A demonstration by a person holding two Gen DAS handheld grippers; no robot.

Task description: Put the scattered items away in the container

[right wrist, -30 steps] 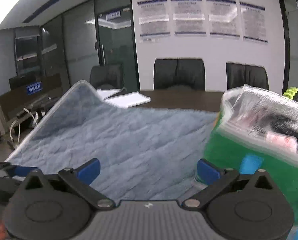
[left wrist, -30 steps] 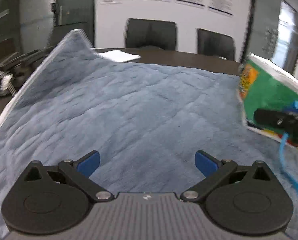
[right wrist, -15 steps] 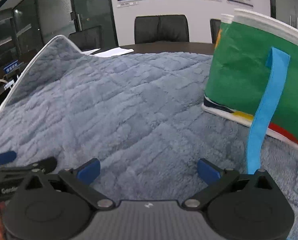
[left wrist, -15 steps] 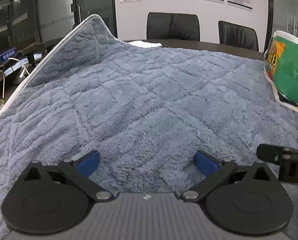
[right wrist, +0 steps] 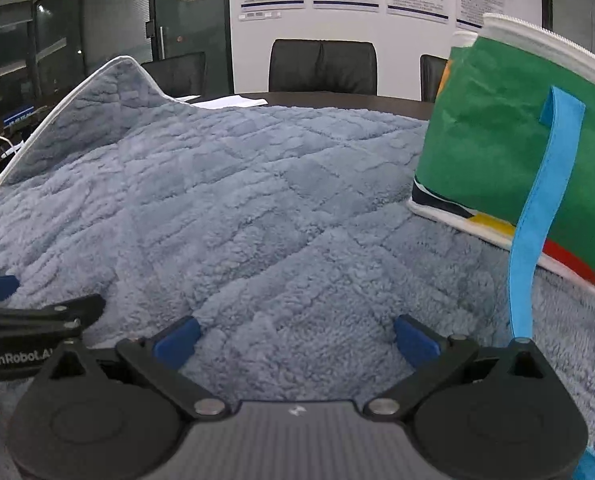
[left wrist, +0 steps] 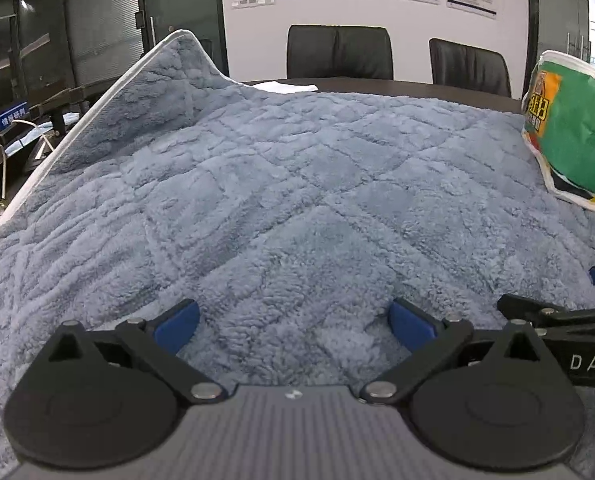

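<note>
green bag sits on blue blanket, contents hidden; left gripper and right gripper spread wide, empty.

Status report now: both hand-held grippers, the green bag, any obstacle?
Left hand-held gripper open, empty. Right hand-held gripper open, empty. Green bag upright on blue blanket, to the right. No loose items seen, nothing in the way.
</note>
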